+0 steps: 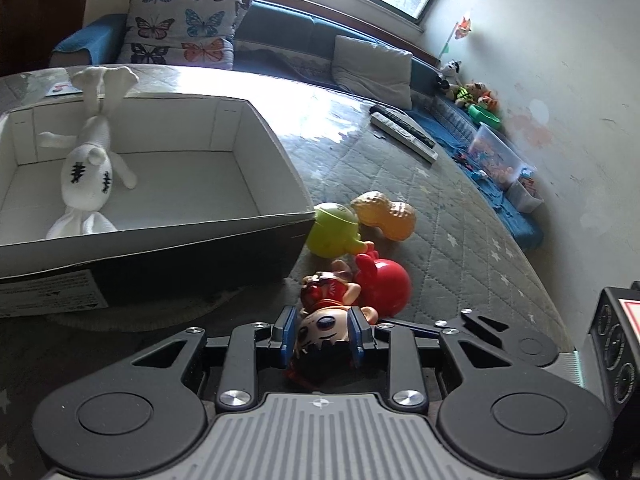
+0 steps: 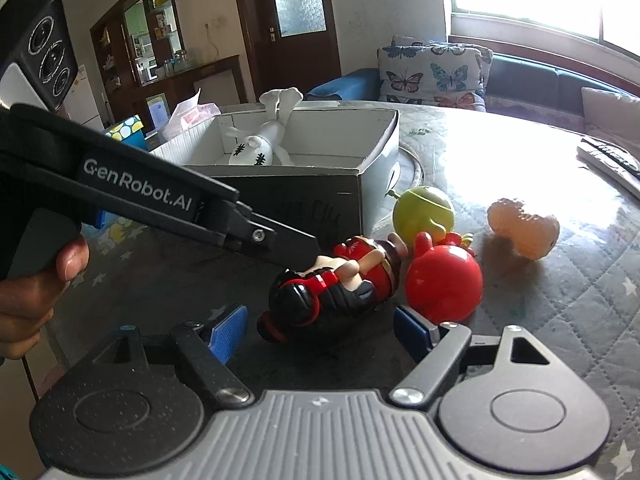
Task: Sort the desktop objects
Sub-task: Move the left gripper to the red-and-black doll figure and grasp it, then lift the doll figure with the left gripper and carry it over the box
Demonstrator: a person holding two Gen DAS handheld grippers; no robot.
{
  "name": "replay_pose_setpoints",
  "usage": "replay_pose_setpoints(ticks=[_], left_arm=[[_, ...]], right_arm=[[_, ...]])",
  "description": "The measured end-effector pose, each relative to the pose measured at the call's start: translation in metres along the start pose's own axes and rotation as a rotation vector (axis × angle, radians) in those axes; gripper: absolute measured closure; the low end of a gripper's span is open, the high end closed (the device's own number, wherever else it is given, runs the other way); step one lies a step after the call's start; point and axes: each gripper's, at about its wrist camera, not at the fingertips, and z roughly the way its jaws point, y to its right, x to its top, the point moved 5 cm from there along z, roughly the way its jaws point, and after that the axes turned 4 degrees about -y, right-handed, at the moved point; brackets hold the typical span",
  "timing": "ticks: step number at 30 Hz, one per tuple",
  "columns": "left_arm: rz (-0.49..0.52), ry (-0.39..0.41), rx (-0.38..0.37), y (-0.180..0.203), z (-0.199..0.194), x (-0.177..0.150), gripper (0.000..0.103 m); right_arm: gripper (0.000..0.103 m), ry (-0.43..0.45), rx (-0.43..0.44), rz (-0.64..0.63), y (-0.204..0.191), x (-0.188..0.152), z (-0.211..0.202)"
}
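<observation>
My left gripper has its blue pads closed on the head of a red-and-black doll figure lying on the table; the doll also shows in the right wrist view, with the left gripper reaching it from the left. My right gripper is open and empty just in front of the doll. Beside the doll lie a red round toy, a green round toy and an orange peanut toy. A white plush toy lies in the open cardboard box.
A quilted grey cover lies over the table. Remote controls lie at its far right edge. Behind are a blue sofa with a butterfly cushion, a toy bin and a dark wooden door.
</observation>
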Motion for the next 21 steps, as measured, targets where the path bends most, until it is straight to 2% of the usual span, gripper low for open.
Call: replay_pose_setpoints(ticks=[10, 13, 21], left_arm=[[0.034, -0.043, -0.032, 0.007, 0.007, 0.003, 0.069], [0.032, -0.065, -0.044, 0.008, 0.01, 0.002, 0.068], [-0.05, -0.086, -0.095, 0.001, 0.014, -0.004, 0.061]], right_arm=[[0.028, -0.016, 0.012, 0.009, 0.0, 0.002, 0.011], [0.033, -0.018, 0.008, 0.014, 0.002, 0.002, 0.011], [0.038, -0.03, 0.003, 0.035, 0.007, 0.0, 0.01]])
